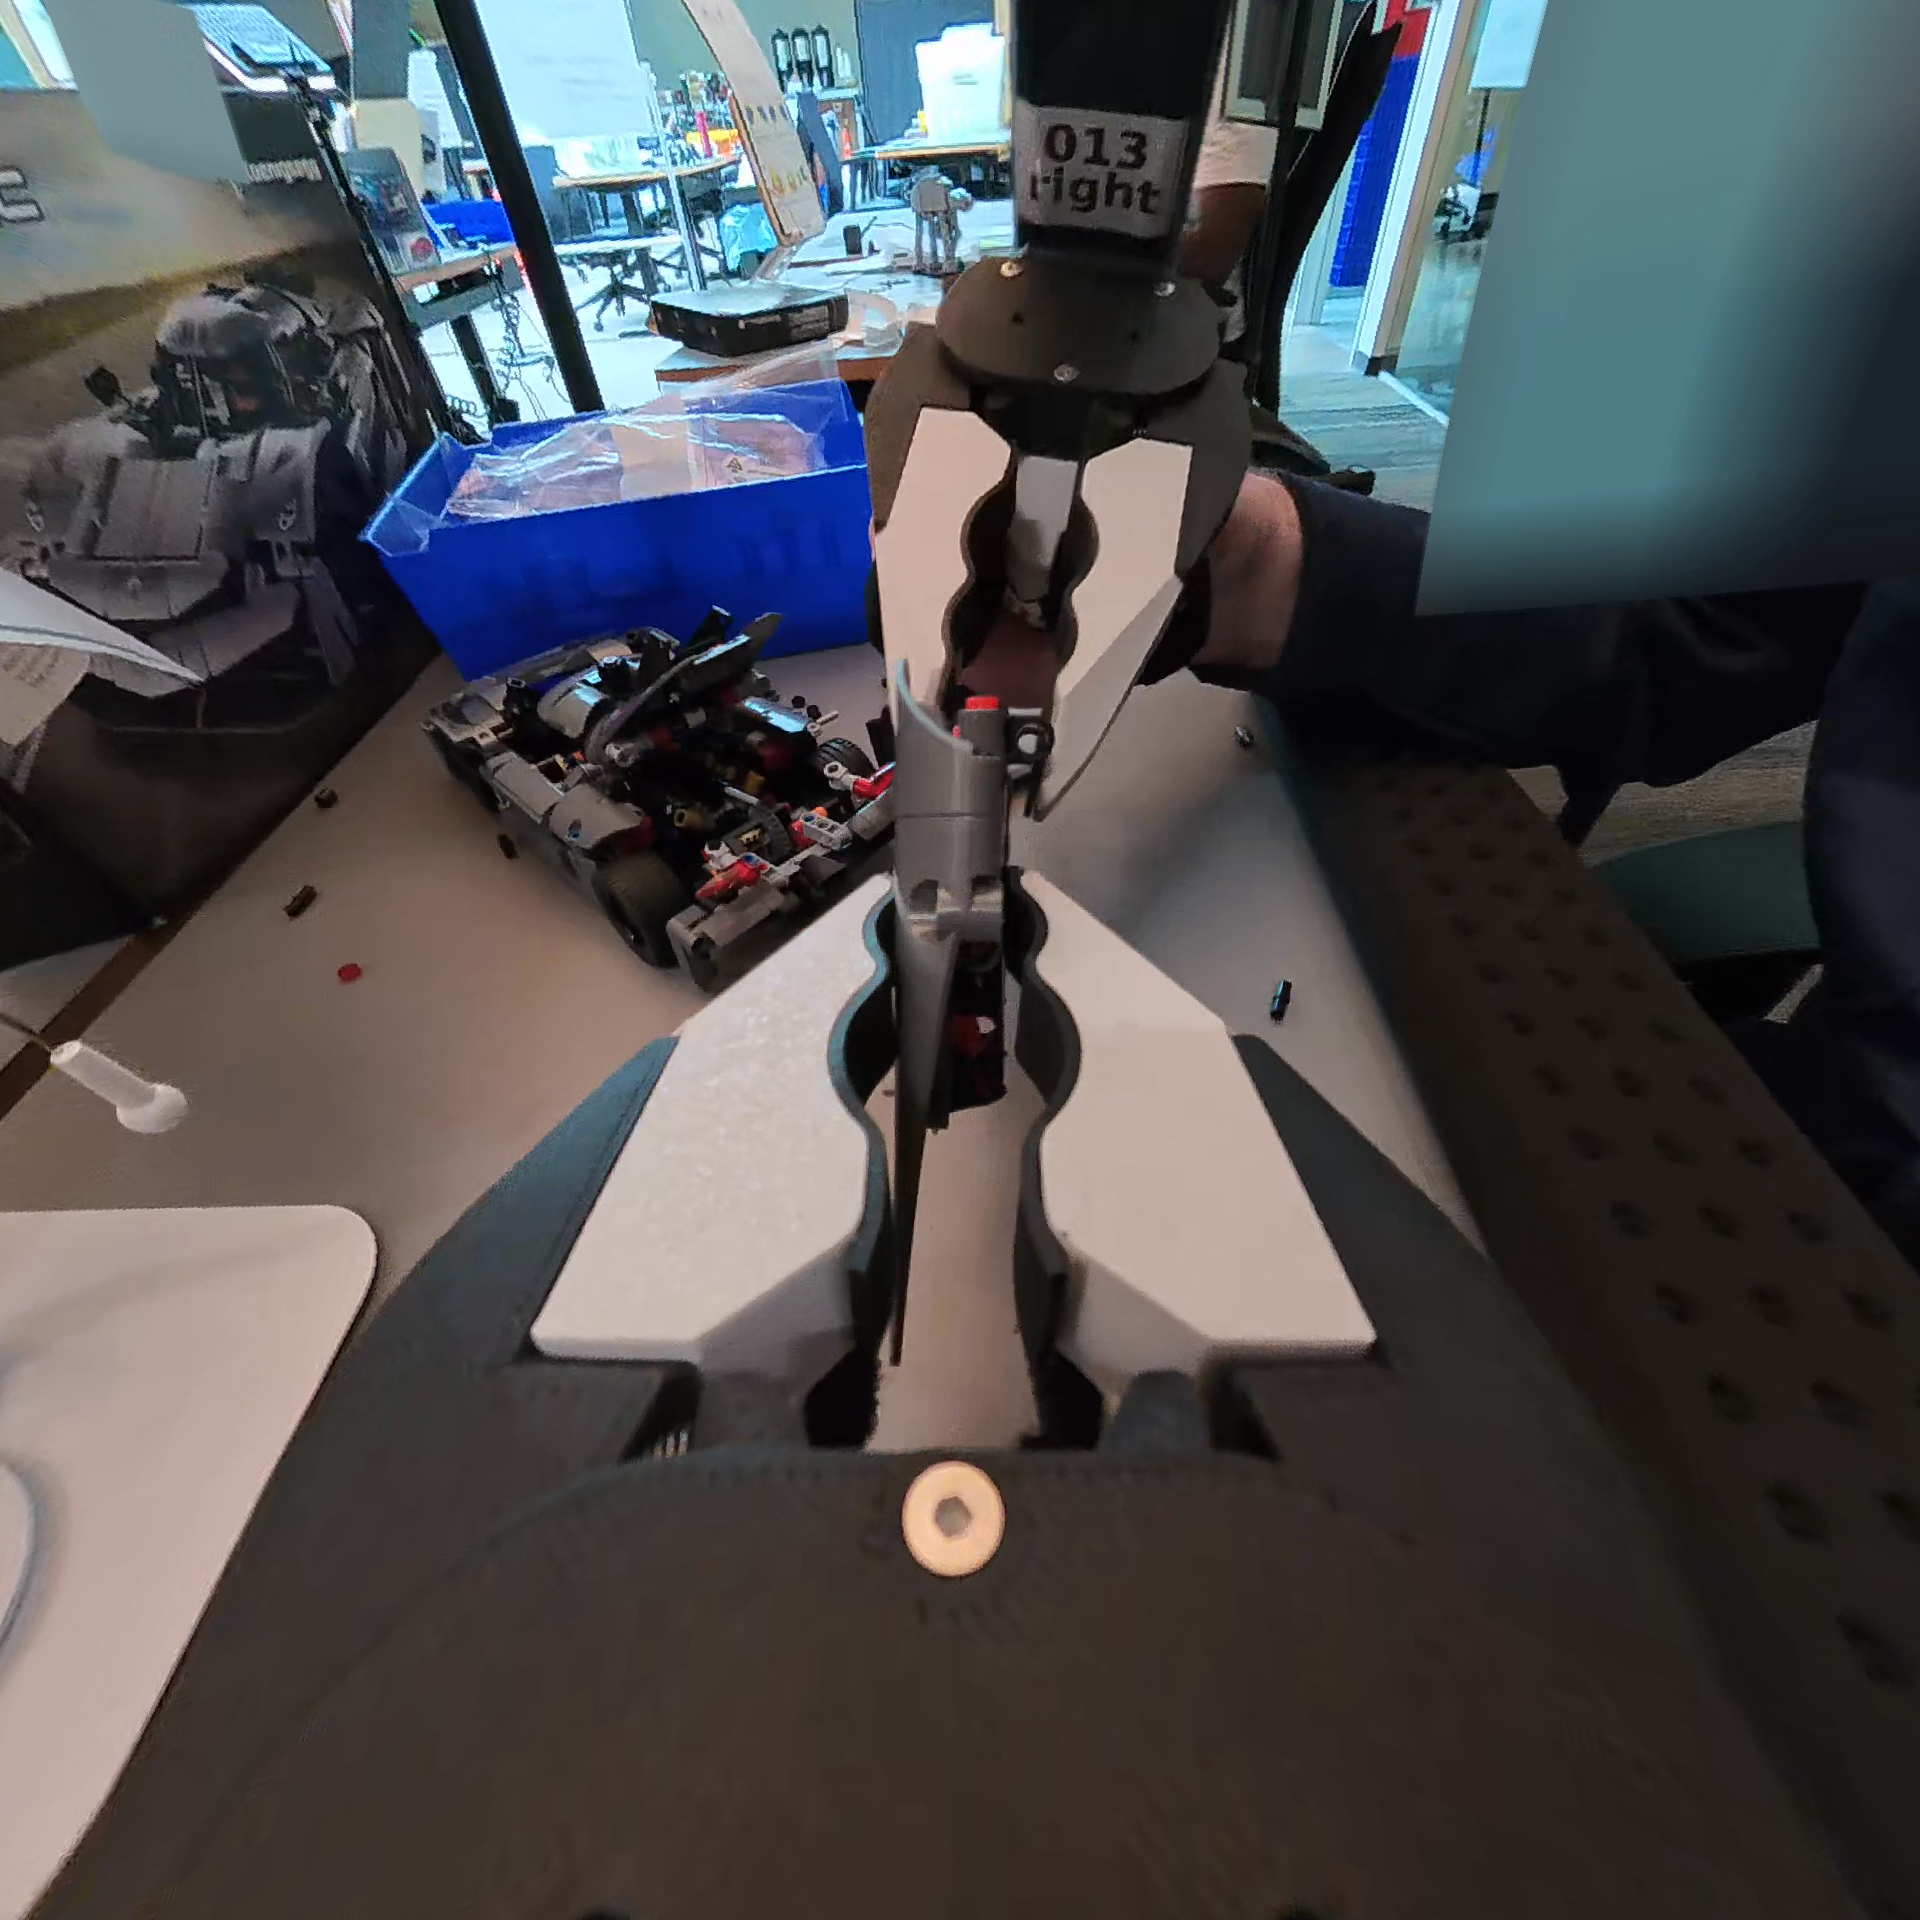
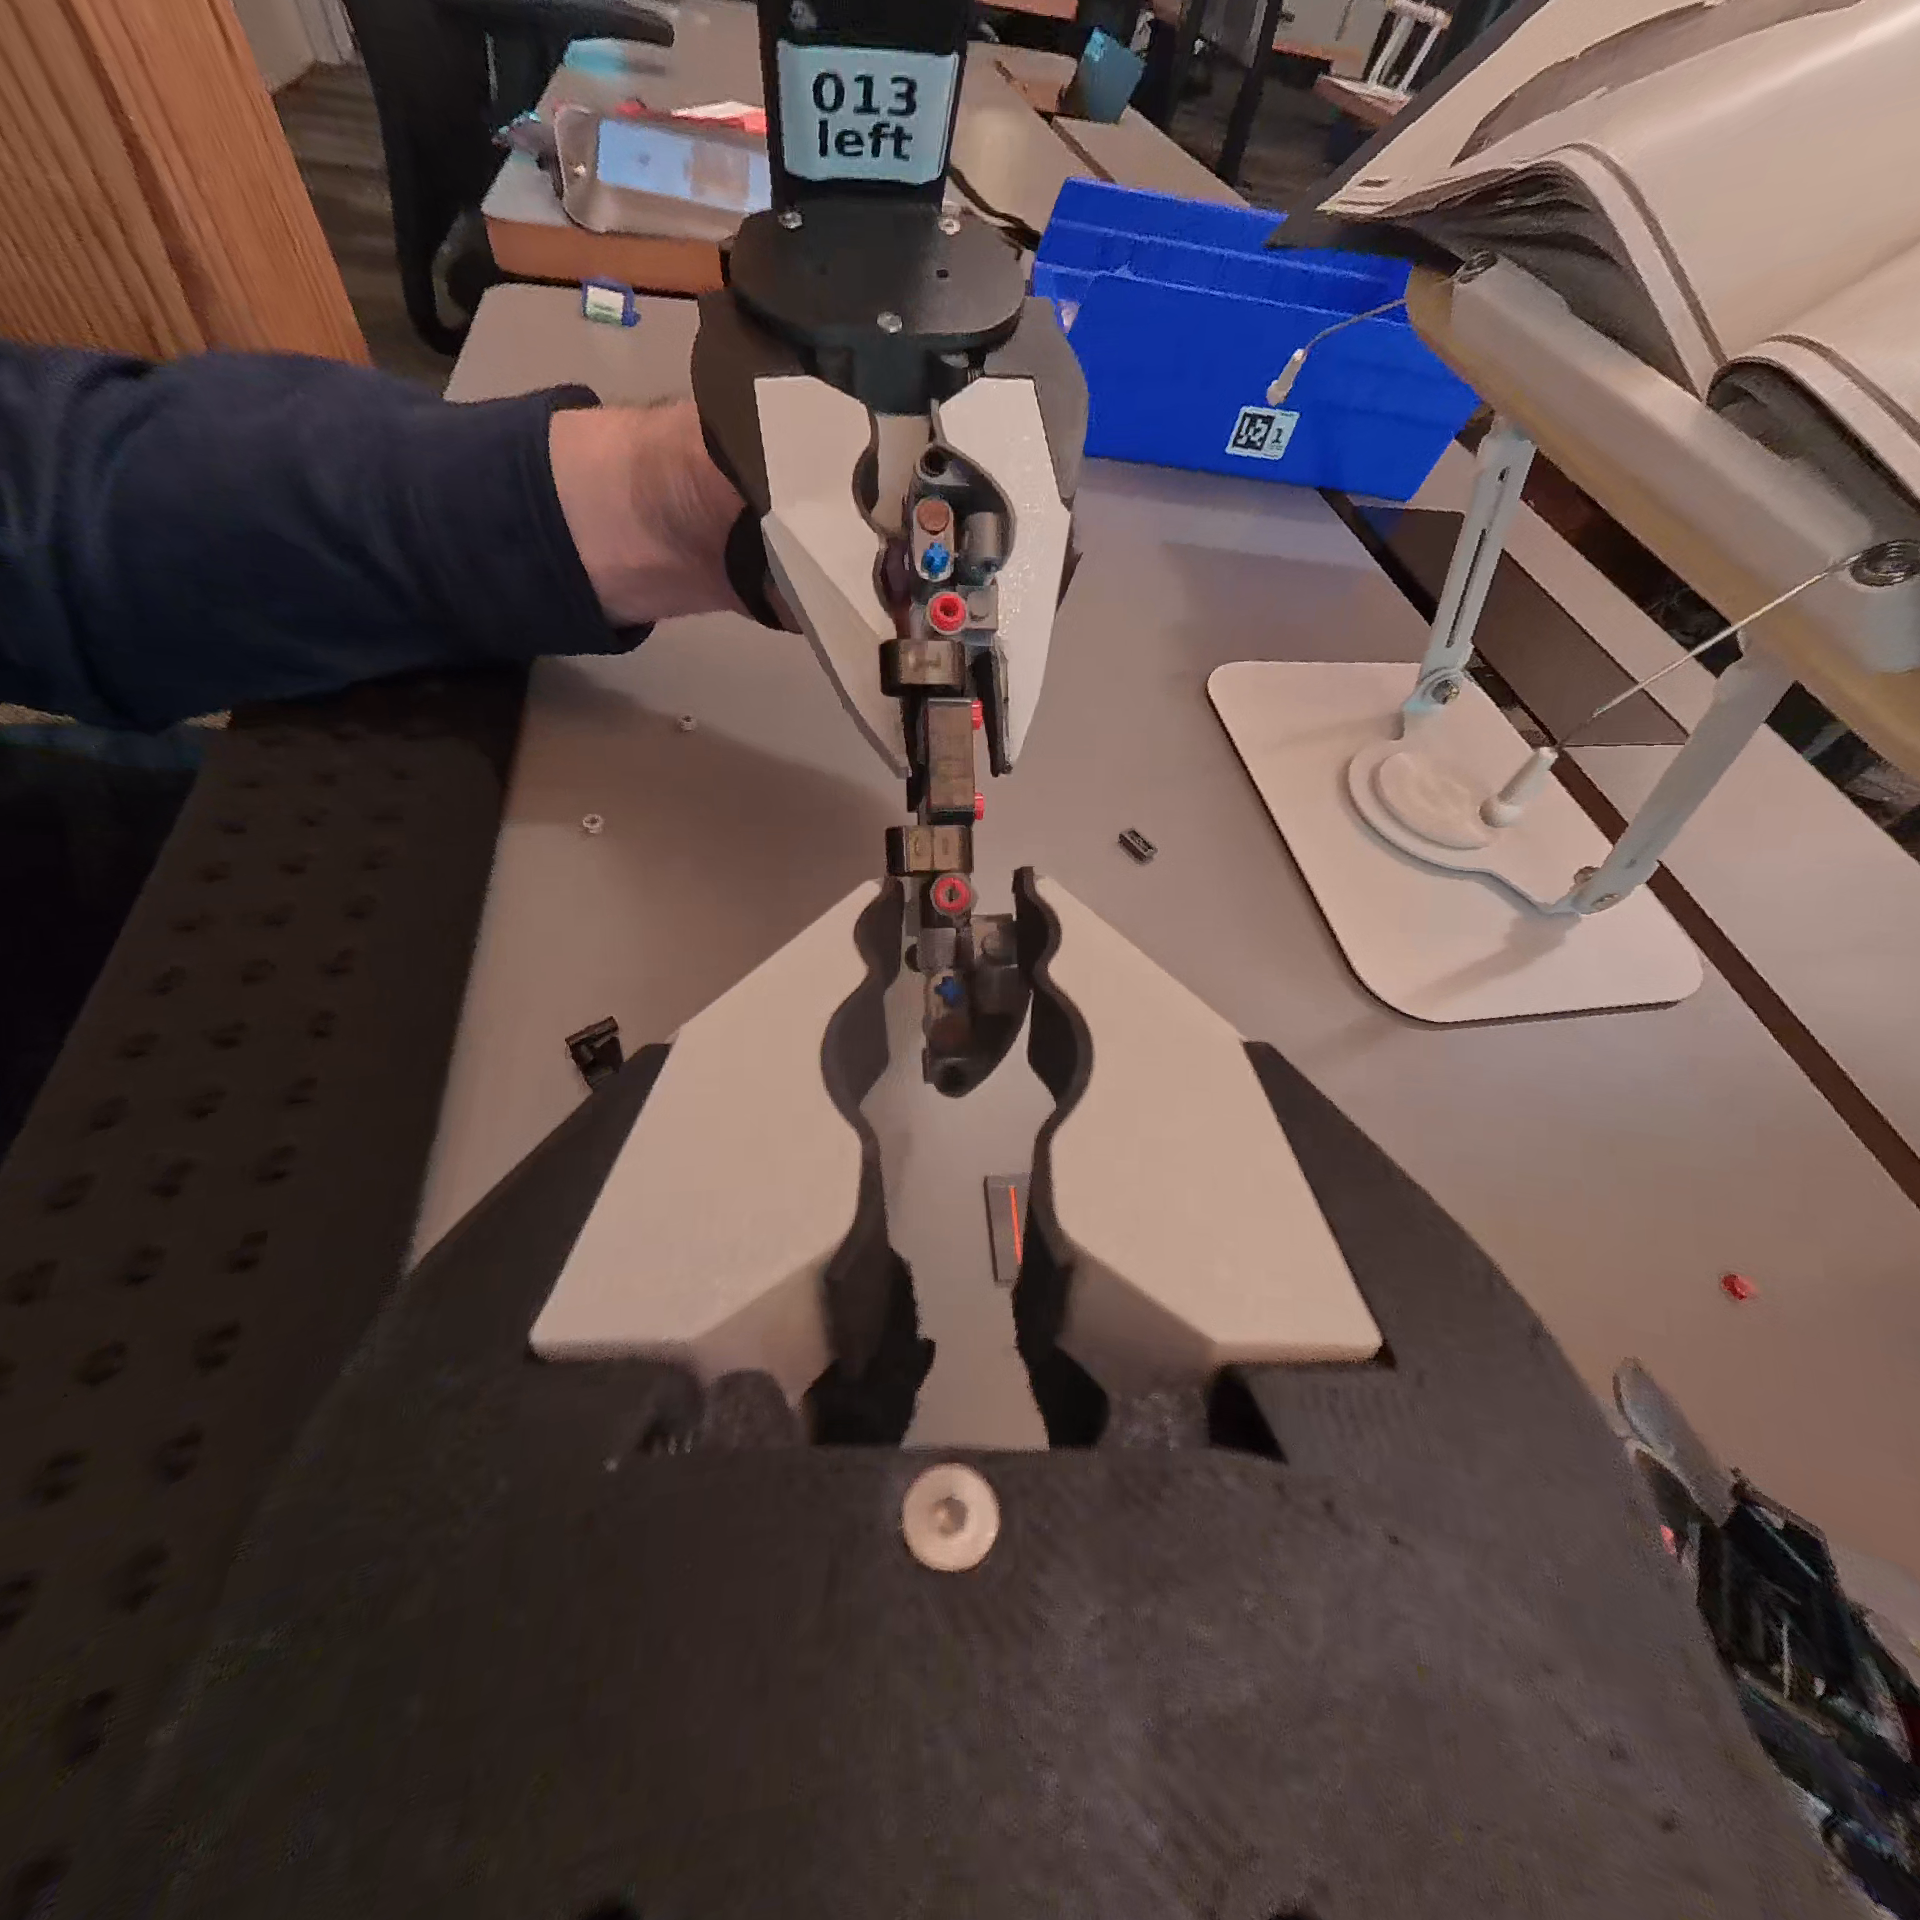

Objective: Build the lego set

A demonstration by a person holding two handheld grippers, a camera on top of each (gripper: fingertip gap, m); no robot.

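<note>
A slim Lego sub-assembly [image 1: 948, 821] is held above the table between both grippers. In the left wrist view it shows a grey curved panel, in the right wrist view [image 2: 940, 790] black and grey beams with red and blue pins. My left gripper [image 1: 956, 909] is shut on its near end and shows opposite in the right wrist view [image 2: 951, 764]. My right gripper [image 2: 951, 899] is shut on the other end and faces me in the left wrist view [image 1: 982, 764]. A partly built dark Lego car [image 1: 665, 790] sits on the table to the left.
A blue bin [image 1: 623, 540] with clear bags stands behind the car. A booklet stand with a white base [image 2: 1455, 831] is at the side. Loose pieces lie on the table: red [image 1: 348, 972], black [image 2: 1138, 844], grey-orange [image 2: 1006, 1226]. A black perforated mat [image 2: 208, 1039] borders the table. Left and right tips are no more than a few centimetres apart. The partly built dark Lego car [image 1: 665, 790] is about equally far from each gripper, around 20 cm.
</note>
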